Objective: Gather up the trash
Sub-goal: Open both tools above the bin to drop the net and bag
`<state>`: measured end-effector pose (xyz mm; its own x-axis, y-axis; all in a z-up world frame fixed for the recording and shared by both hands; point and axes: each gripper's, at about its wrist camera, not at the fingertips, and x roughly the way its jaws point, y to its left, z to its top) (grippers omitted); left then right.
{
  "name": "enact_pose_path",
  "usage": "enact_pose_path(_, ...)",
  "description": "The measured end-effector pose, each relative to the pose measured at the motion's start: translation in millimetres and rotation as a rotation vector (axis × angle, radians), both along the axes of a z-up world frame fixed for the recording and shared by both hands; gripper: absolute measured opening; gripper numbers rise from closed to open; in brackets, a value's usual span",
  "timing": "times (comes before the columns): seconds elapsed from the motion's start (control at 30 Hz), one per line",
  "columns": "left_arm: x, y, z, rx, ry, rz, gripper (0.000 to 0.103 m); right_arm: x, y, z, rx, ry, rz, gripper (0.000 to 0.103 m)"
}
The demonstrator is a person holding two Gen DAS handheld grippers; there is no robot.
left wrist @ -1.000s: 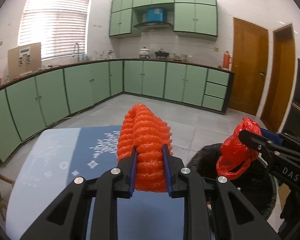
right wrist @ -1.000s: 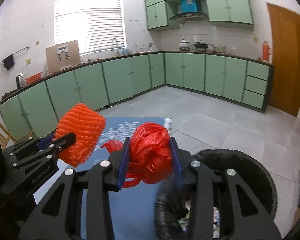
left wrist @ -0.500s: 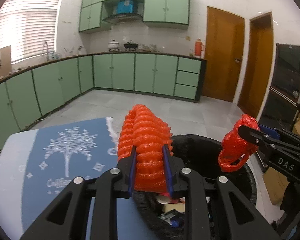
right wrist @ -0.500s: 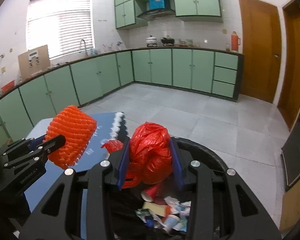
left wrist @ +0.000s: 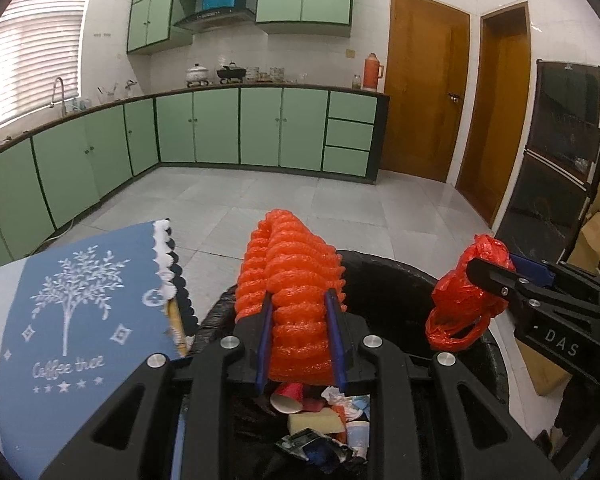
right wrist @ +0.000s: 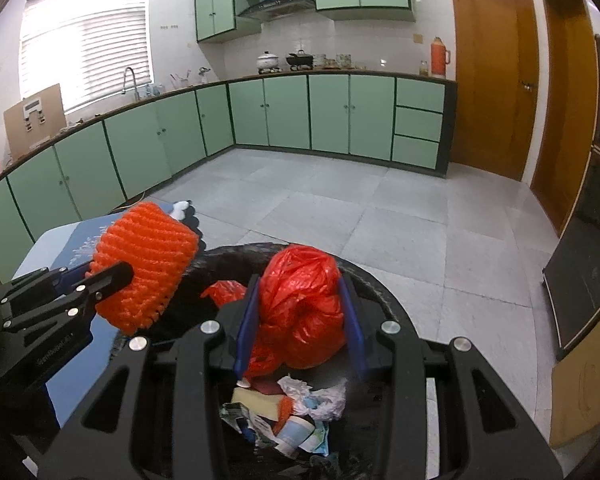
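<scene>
Foam net [left wrist: 292, 300] clamped in left hand-held gripper [left wrist: 300, 336], over bin [left wrist: 400, 280].

Two claws [left wrist: 300, 340] [right wrist: 298, 328], one foam net [left wrist: 290, 280], one red bag [right wrist: 300, 304], one bin [left wrist: 400, 280].

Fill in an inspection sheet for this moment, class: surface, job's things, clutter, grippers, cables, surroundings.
Surface: blue tablecloth with a white tree print, beside the bin.
Job's things: orange foam net and red plastic bag, both held above the black-lined trash bin.
Clutter: cups, paper and wrappers already inside the bin.
Grippers: left gripper shut on the net; right gripper shut on the bag.
Cables: nothing seen.
Surroundings: green kitchen cabinets, wooden doors, tiled floor.
</scene>
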<state>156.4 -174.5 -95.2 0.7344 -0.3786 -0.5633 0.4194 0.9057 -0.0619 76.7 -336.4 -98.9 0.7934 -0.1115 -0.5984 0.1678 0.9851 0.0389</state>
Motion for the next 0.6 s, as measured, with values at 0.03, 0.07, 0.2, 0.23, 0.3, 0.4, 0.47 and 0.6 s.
enact_pose_path(0.03,1.3,-1.9,-1.9,0.001,0.003,-0.002,0.024,1.9,-1.8,-2.1,0.002,0.003,-0.002,0.037)
enact_pose_path(0.07,3.4,-4.7,-4.0,0.003,0.007,-0.003,0.024,3.3,-3.6,-4.2,0.004,0.005,-0.003,0.037)
enact_pose_path(0.2,10.0,-10.3,-10.5,0.008,0.020,0.000,0.025,17.2,-8.8,-8.8,0.012,0.016,-0.001,0.037)
enact_pose_path(0.23,12.1,-11.0,-12.2,0.006,0.026,-0.003,0.027,17.7,-7.6,-10.1,0.011,0.018,0.000,0.037)
enact_pose_path(0.3,18.2,-8.4,-12.6,0.003,0.040,-0.008,0.032,21.1,-7.7,-14.2,0.012,0.028,0.005,0.039)
enact_pose_path(0.4,21.5,-5.3,-12.3,-0.010,0.052,-0.005,0.047,24.7,-10.4,-20.0,0.006,0.048,0.002,0.046)
enact_pose_path(0.47,21.2,-0.6,-11.0,-0.018,0.047,0.000,0.056,27.0,-10.9,-20.5,0.005,0.055,-0.008,0.060)
enact_pose_path(0.6,17.6,8.4,-5.9,-0.014,0.032,0.010,0.063,23.1,-13.4,-21.2,-0.006,0.050,-0.045,0.083)
